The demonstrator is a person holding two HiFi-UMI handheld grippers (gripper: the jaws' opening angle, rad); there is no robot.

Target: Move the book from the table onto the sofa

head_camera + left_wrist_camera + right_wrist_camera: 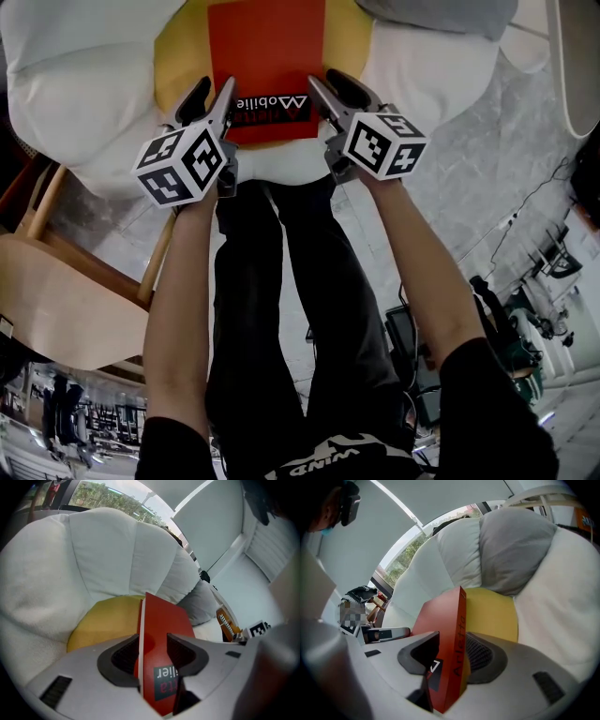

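The red book (267, 47) lies flat over the yellow cushion (178, 47) on the white sofa (75, 84), its near end with the dark label towards me. My left gripper (216, 86) is at the book's near left corner and my right gripper (326, 80) at its near right corner. In the left gripper view the book (164, 620) stands edge-on between the jaws of the left gripper (153, 637), with a pad against each face. The right gripper view shows the book's spine (454, 620) filling the gap between the jaws of the right gripper (452, 634).
A grey pillow (441, 14) rests at the sofa's back right. A light wooden chair (56, 300) stands to my left, close to the sofa. Cables and equipment (525, 300) lie on the marble floor at the right. A white rounded edge (574, 56) shows at far right.
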